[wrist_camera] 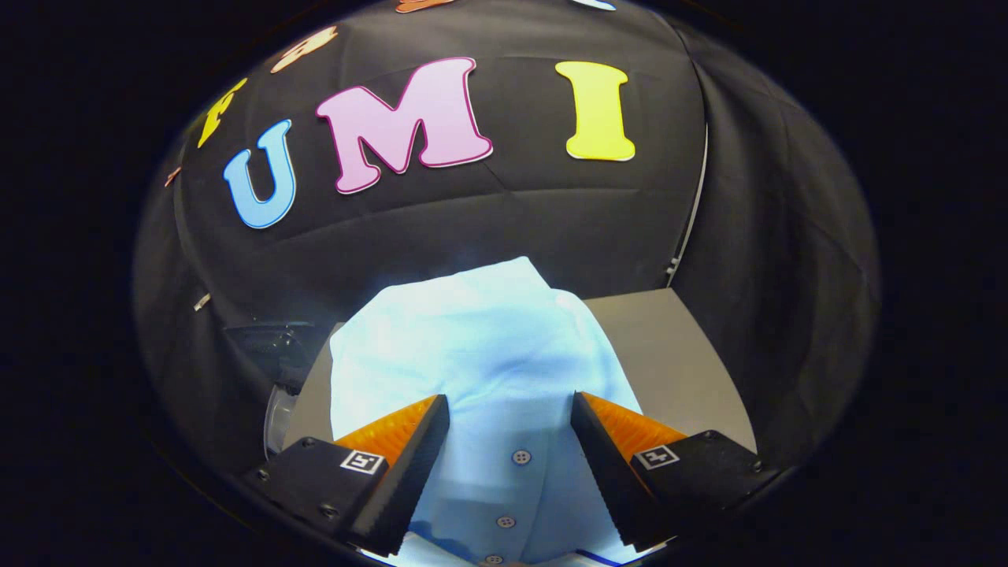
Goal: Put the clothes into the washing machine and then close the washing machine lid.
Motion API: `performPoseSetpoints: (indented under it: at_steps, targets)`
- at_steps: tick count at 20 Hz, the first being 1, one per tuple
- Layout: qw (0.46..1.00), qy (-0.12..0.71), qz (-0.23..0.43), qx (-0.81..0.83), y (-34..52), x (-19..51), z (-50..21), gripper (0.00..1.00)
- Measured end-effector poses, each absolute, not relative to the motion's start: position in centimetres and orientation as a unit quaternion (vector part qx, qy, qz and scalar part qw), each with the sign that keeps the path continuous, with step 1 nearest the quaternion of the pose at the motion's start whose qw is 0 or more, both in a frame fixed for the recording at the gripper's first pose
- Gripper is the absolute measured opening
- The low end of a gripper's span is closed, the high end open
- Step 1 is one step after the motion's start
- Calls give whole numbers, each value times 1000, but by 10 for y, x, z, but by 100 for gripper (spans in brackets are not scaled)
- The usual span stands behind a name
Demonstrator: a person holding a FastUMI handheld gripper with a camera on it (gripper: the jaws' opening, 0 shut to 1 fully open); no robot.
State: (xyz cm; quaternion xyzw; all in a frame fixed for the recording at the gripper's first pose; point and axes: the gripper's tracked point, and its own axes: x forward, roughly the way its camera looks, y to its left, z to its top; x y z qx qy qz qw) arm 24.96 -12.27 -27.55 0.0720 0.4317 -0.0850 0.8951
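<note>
Hovering over a pale blue shirt (pixel 480 354).
Gripper (pixel 510 413) fingers spread apart, pressing nothing; buttoned shirt lying between and ahead of them on a grey table (pixel 669 354), partly glimpsed washing machine (pixel 276 370) beside.

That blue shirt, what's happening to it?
A person is holding a gripper over a light blue shirt with buttons. The shirt lies folded on a grey table, in front of the booth's black cloth wall. The gripper's fingers are open, one on each side of the row of buttons, and they are not squeezing the shirt yet. It looks like the shirt is about to be picked up. Something shiny sits beside the table, too dark to make out.
</note>
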Motion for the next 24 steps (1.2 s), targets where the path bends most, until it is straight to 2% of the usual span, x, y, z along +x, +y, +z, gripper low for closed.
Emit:
performPoseSetpoints:
  at_steps: [5,7,11,12,13,20,24]
  targets:
    - [893,441,-76,45,-118,250,-278,99]
    - [892,445,-56,45,-110,251,-281,92]
    - [892,446,-41,53,-104,250,-280,32]
    - [896,438,-46,52,-104,255,-278,32]
    - [896,439,-44,48,-104,251,-279,17]
    - [921,386,-43,35,-105,247,-254,16]
    - [934,353,-36,41,-99,242,-216,16]
